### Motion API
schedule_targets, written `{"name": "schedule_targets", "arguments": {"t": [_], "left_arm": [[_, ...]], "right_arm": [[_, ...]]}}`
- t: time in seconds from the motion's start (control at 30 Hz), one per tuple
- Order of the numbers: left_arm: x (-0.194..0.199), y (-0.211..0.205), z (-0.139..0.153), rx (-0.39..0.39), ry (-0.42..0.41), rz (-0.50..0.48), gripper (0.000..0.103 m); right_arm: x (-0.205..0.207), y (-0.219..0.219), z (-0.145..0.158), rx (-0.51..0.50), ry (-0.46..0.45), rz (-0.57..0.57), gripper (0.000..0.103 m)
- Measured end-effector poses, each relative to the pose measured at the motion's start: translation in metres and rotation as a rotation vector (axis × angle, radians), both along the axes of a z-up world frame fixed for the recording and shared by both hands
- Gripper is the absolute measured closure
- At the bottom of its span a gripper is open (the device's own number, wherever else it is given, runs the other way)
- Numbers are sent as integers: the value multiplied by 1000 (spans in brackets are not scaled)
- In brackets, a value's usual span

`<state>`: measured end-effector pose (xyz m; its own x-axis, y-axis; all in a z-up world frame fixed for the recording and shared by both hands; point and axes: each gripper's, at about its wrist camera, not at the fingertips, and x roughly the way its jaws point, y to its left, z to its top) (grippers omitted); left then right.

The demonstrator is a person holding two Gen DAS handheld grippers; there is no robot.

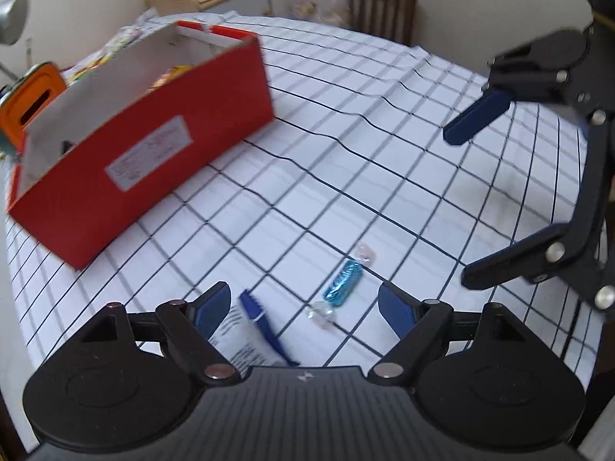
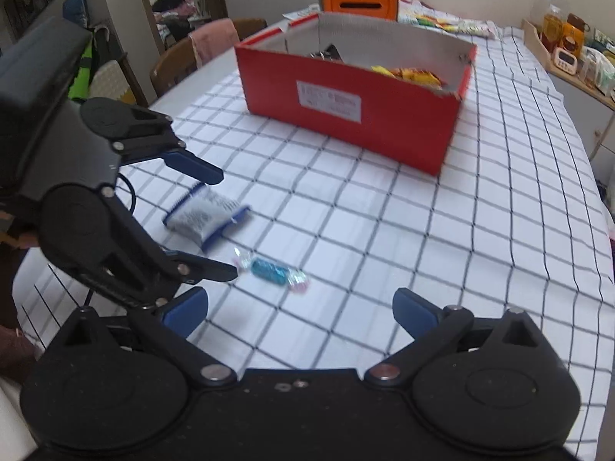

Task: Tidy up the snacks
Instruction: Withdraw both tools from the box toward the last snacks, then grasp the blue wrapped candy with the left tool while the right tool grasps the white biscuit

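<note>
Candy (image 1: 343, 279) between open left hand-held gripper (image 1: 303, 307) fingers — untouched.

A matt checked cloth (image 2: 423, 230), lightly wrinkled, covers the surface. The red box (image 2: 384, 123) looks like smooth cardboard with a paper label (image 2: 329, 100). The blue candy (image 1: 343, 282) wears glossy foil with clear crinkly ends. Both claws, left claw (image 1: 303, 307) and right claw (image 2: 300, 309), are matt black plastic with shiny metal rivets.
</note>
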<state>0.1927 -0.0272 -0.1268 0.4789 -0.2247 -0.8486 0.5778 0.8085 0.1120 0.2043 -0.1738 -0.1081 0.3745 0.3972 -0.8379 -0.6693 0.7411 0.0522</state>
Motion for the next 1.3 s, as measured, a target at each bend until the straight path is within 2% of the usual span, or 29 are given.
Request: {"name": "schedule_targets", "arguments": {"t": [0.07, 0.2, 0.27, 0.4, 0.47, 0.57, 0.7, 0.9, 1.07, 1.3], "left_arm": [[3, -7, -7, 9, 24, -22, 39], [11, -17, -19, 17, 63, -35, 52], [14, -19, -23, 13, 82, -38, 61], [16, -23, -23, 8, 79, -49, 66], [15, -24, -23, 3, 80, -53, 79], [11, -24, -23, -9, 80, -61, 91], [7, -20, -22, -23, 74, -48, 91], [-2, 1, -8, -71, 77, 42, 91], [-17, 31, 7, -100, 74, 156, 91], [-42, 74, 18, -136, 63, 322, 91]], "right_arm": [[-1, -6, -3, -8, 11, -21, 0], [-3, -15, -6, -10, 23, -50, 1], [-3, -18, -6, -6, 24, -63, 1], [-2, -21, -5, -1, 28, -81, 2], [-1, -21, -4, 3, 28, -84, 2], [1, -20, -3, 3, 21, -89, 2], [4, -17, -3, 3, 16, -89, 4], [7, -6, -2, 4, 17, -49, 5], [9, 17, -1, -6, 3, 35, 5], [10, 67, -8, -30, -29, 215, 5]]}}
